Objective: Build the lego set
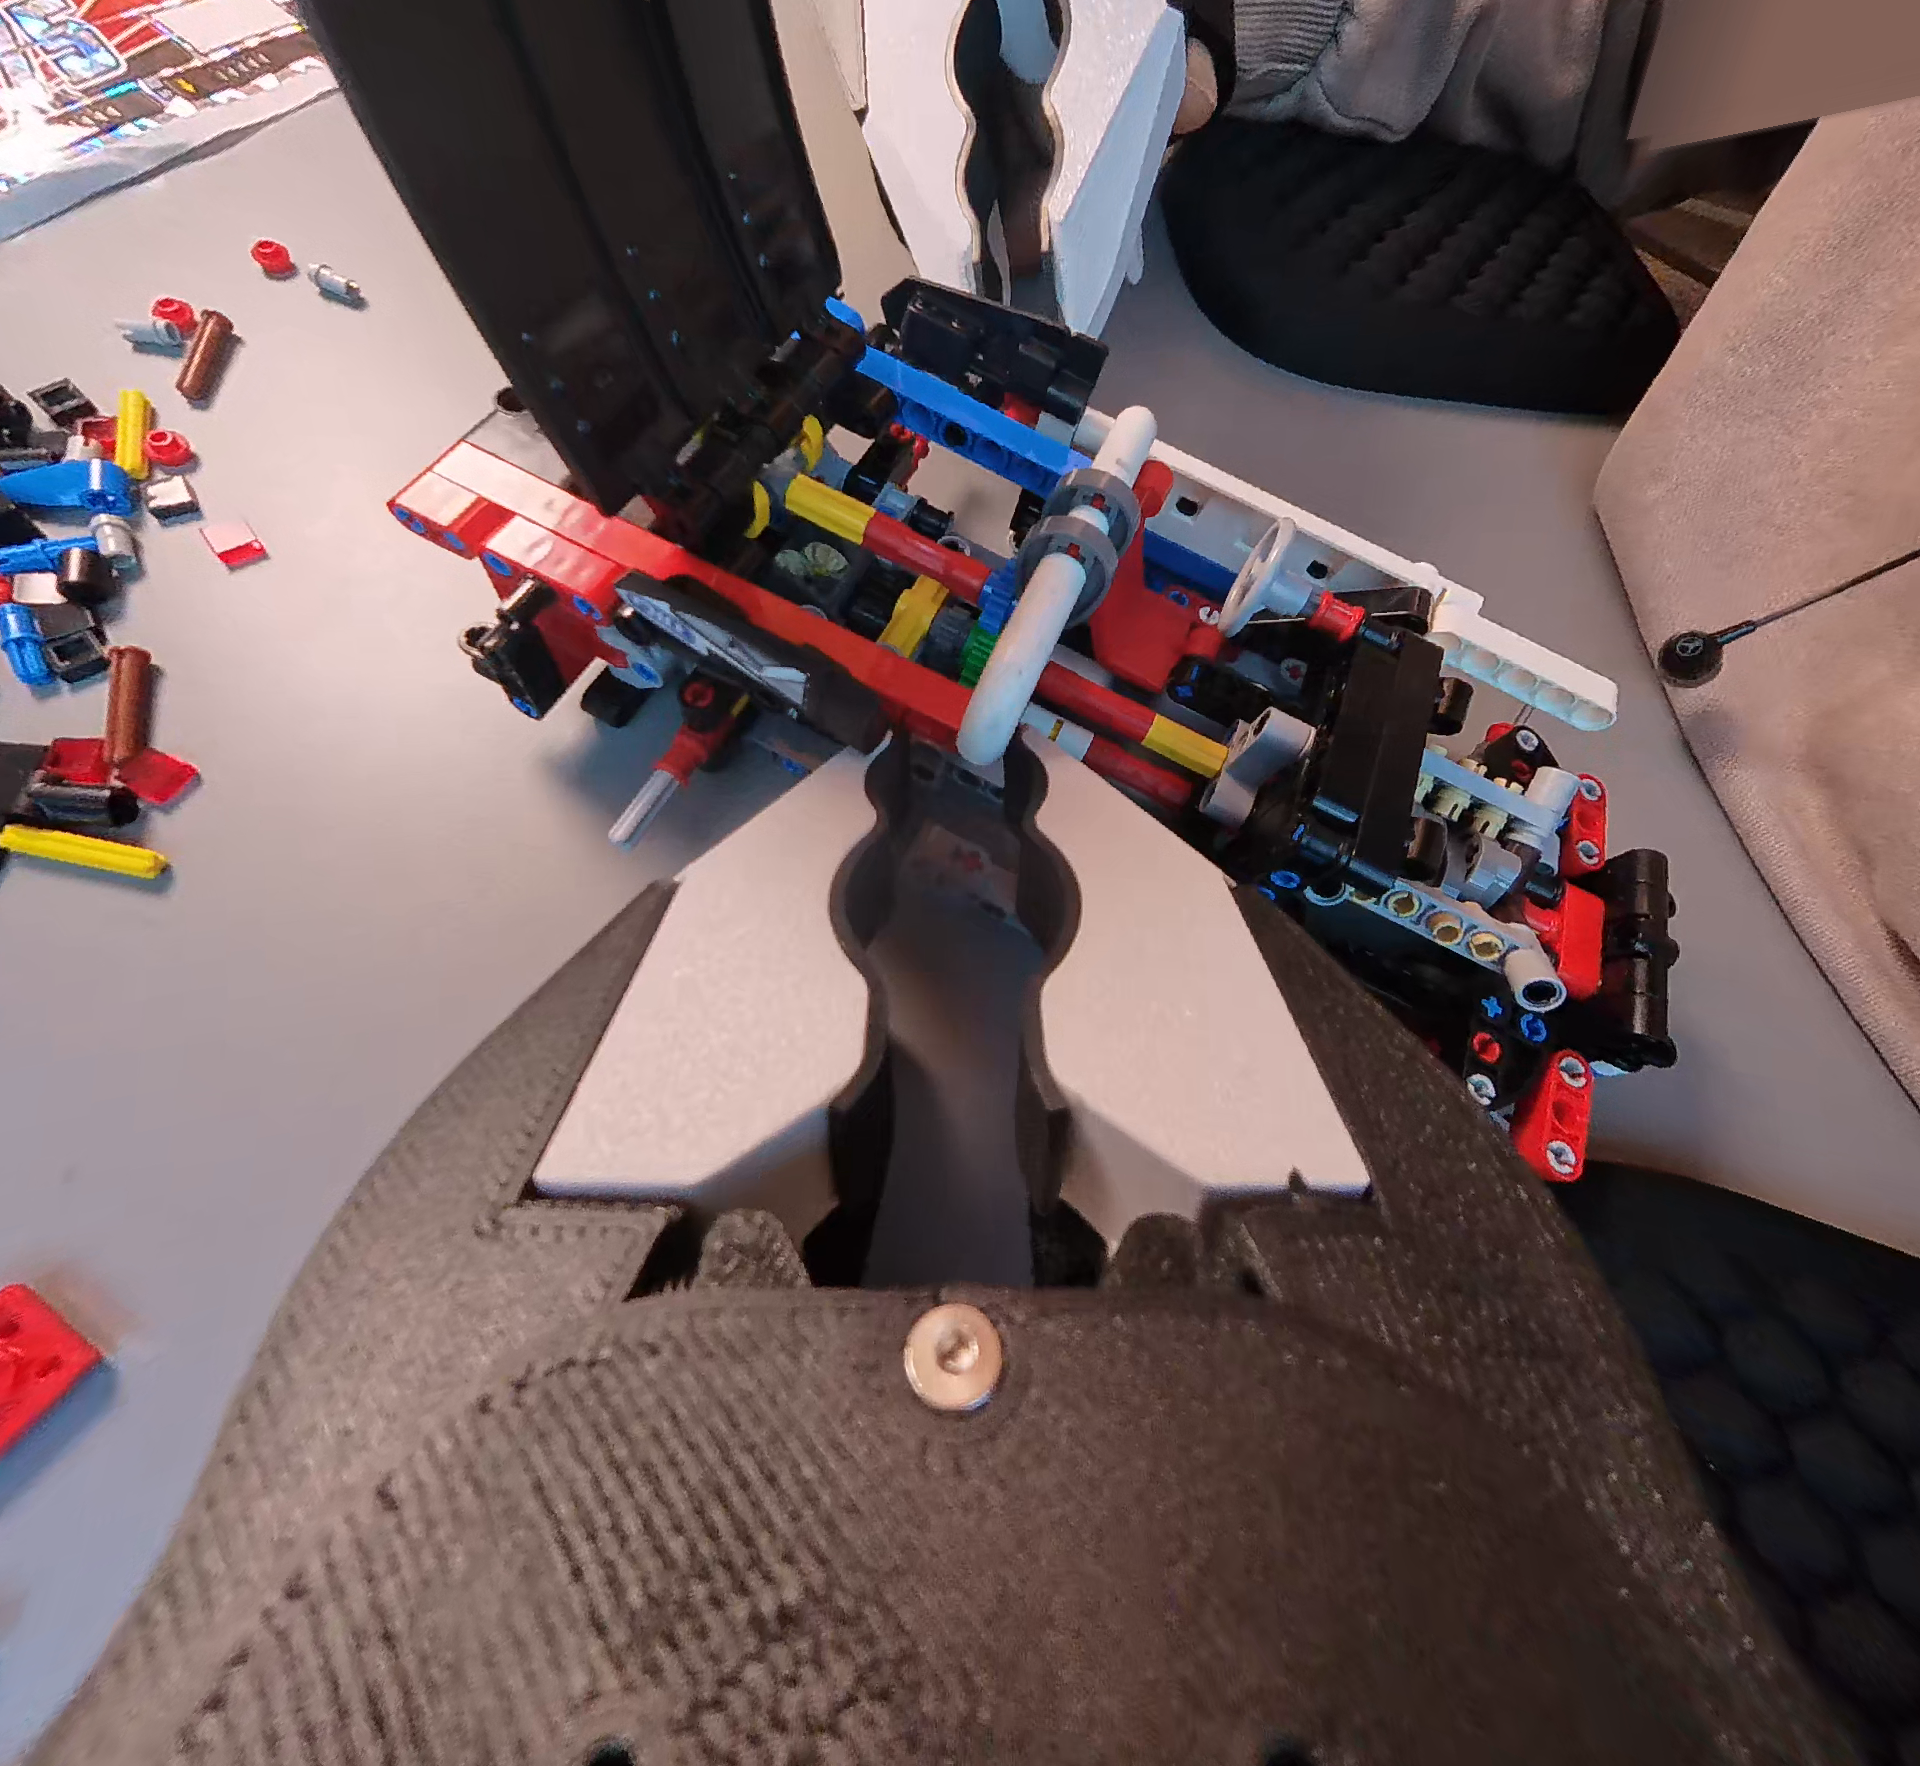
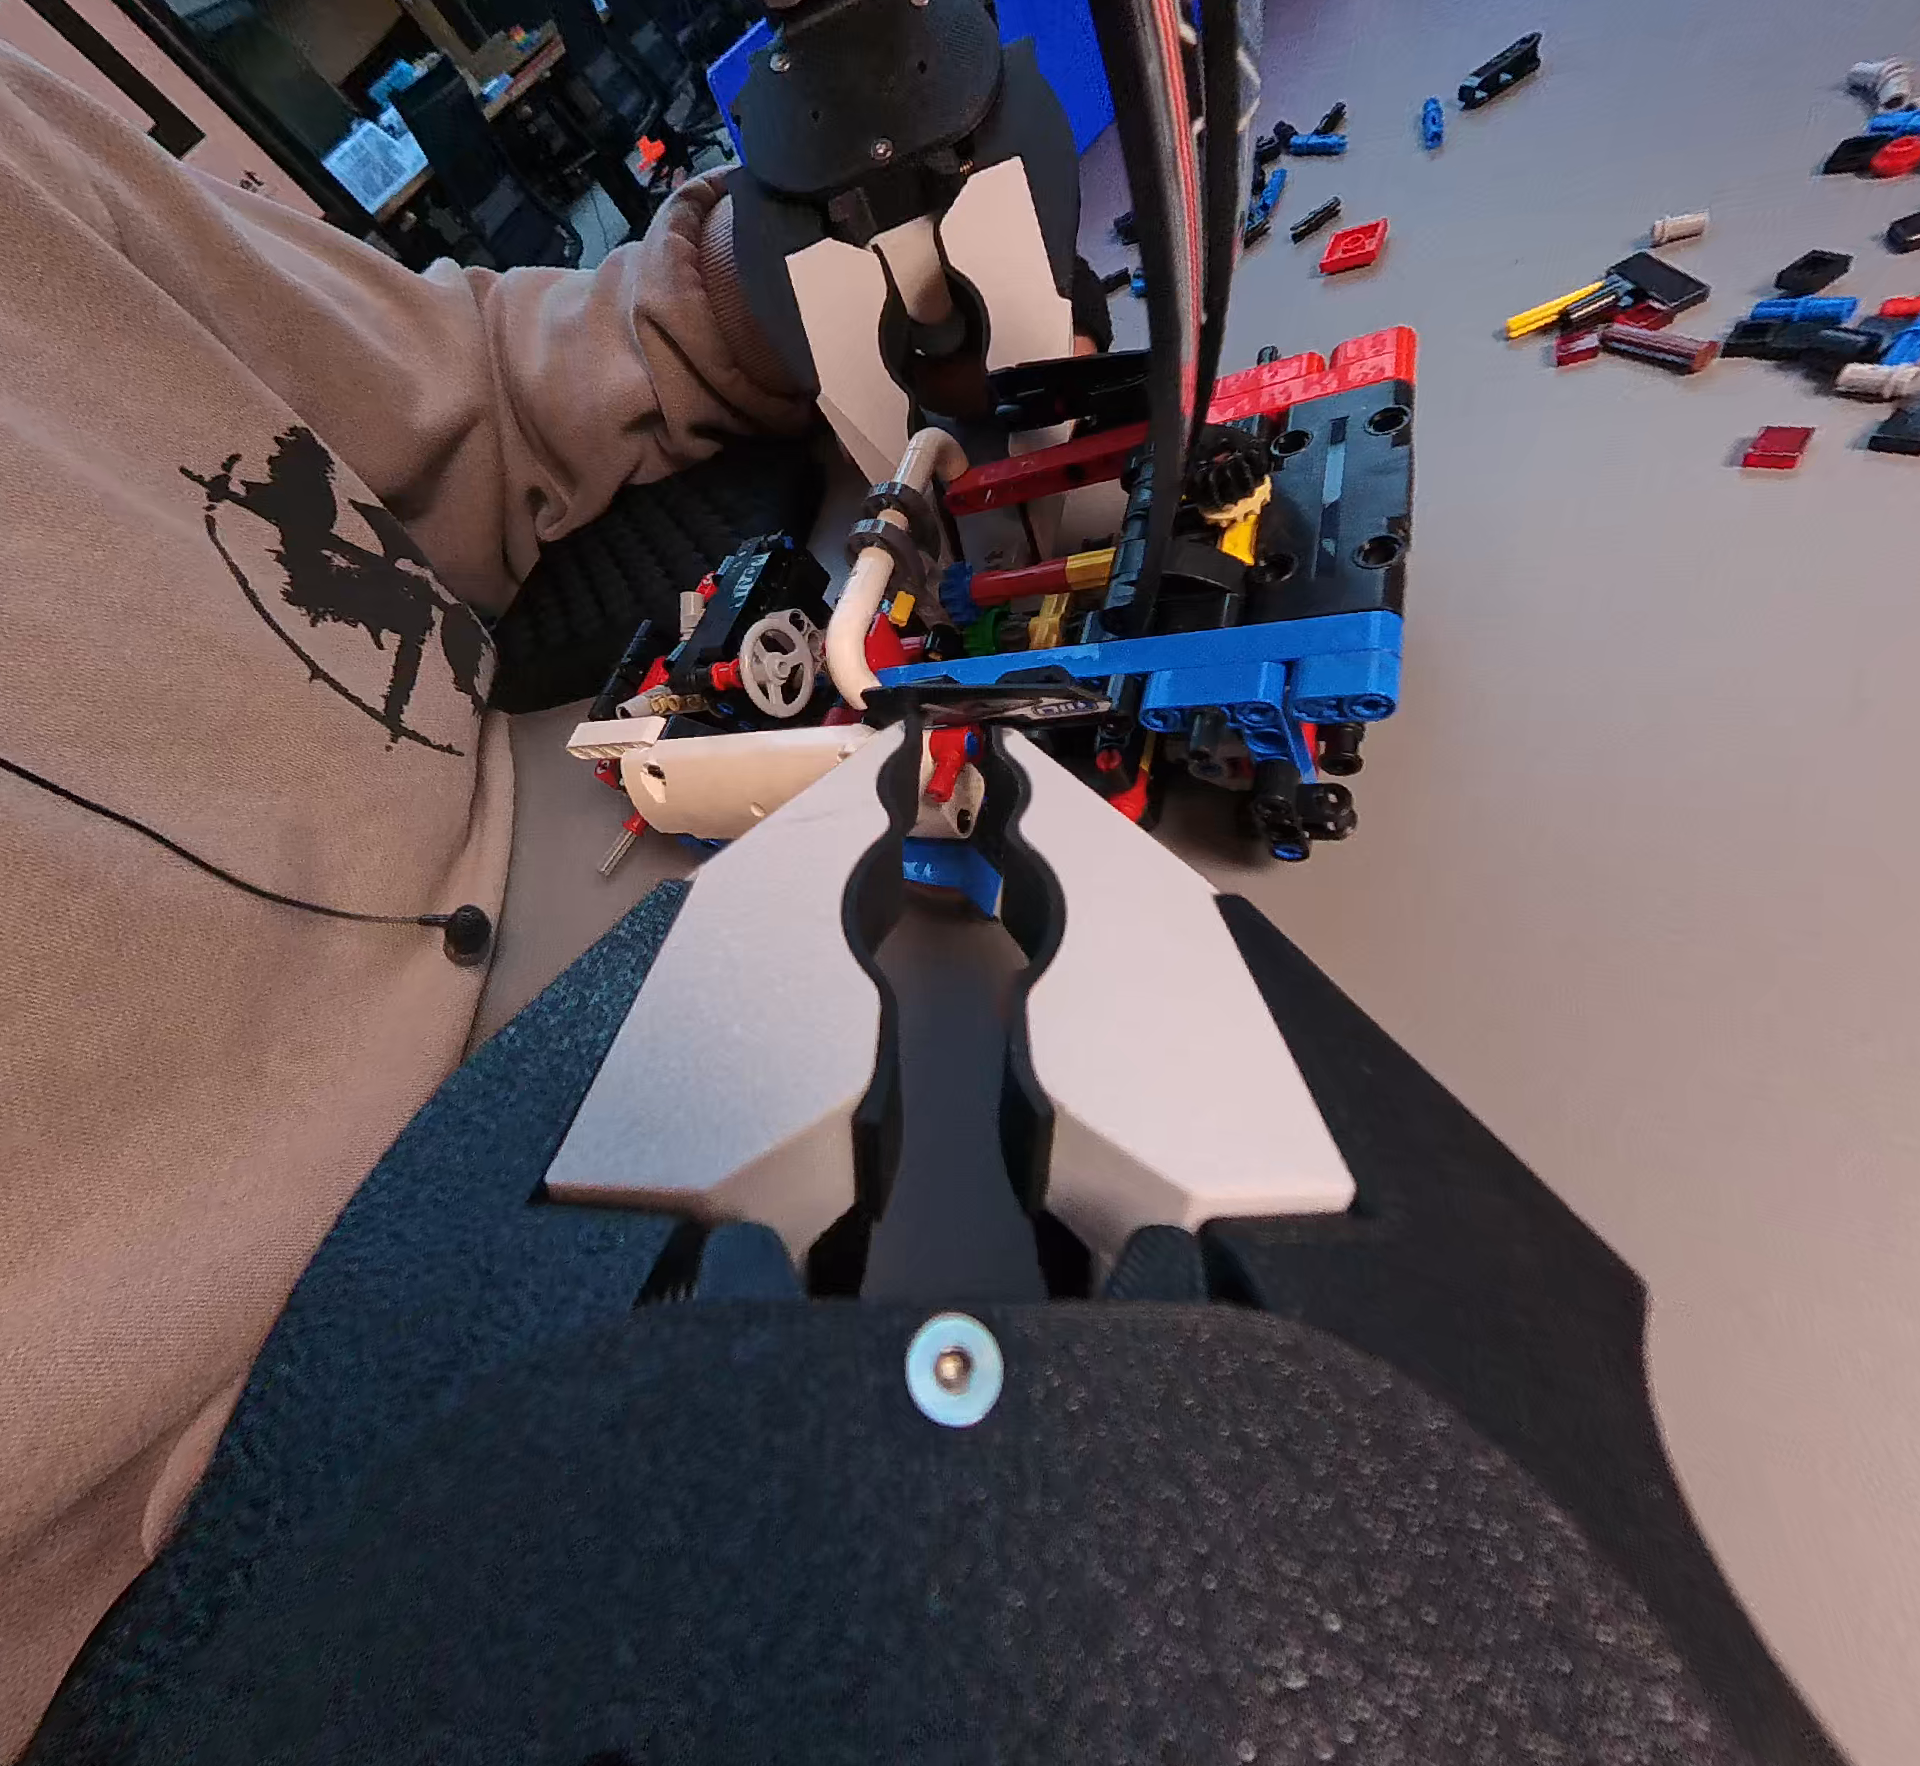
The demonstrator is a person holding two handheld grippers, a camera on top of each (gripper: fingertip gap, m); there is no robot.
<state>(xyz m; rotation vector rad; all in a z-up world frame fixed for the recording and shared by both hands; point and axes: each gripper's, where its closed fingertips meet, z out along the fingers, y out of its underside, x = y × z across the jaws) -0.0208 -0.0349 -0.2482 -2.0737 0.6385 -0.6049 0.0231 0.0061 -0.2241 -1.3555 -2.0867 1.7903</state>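
Grey table (image 1: 343, 937) carries the half-built red, blue and black plastic brick vehicle (image 1: 1039, 636); both hand-held grippers (image 1: 951, 760) (image 2: 951, 740) pinch its opposite side beams narrowly. Rigid yet knobbly, it likely sheds loose pins.

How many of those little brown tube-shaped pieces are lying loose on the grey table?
2. One brown tube-shaped piece lies by the small red rings, farther away; the other lies nearer, above the flat red tiles. More could be hidden in the pile.
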